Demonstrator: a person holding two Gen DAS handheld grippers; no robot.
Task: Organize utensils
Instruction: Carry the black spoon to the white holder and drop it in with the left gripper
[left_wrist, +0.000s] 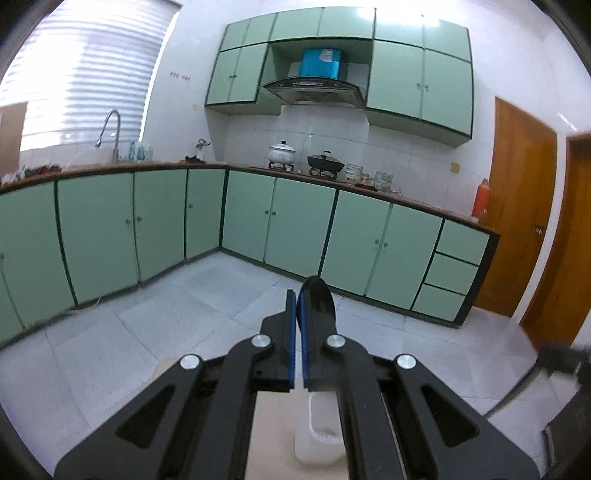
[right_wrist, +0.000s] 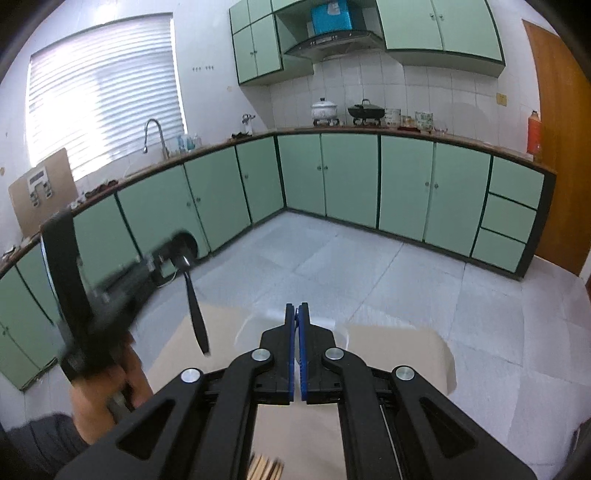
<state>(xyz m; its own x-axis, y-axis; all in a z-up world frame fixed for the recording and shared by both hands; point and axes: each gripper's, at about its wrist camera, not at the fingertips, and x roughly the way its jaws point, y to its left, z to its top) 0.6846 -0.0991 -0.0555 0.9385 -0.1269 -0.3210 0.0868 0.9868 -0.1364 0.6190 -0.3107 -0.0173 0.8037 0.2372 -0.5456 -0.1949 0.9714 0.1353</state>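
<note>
My left gripper (left_wrist: 297, 295) is shut on a black spoon (left_wrist: 319, 299), whose bowl sticks up beside the right finger. The same gripper shows blurred in the right wrist view (right_wrist: 177, 258), raised at the left, with the spoon (right_wrist: 194, 306) hanging handle down above the beige table (right_wrist: 399, 354). My right gripper (right_wrist: 297, 308) is shut and empty, held over the table. A white container (left_wrist: 319, 428) sits on the table under the left gripper. Wooden chopstick tips (right_wrist: 266, 467) show at the bottom edge of the right wrist view.
Green kitchen cabinets (right_wrist: 347, 177) run along the far walls with a sink tap (right_wrist: 153, 134), pots (right_wrist: 364, 110) and bowls on the counter. A wooden door (left_wrist: 517, 206) is at the right. The tiled floor (right_wrist: 332, 258) lies beyond the table edge.
</note>
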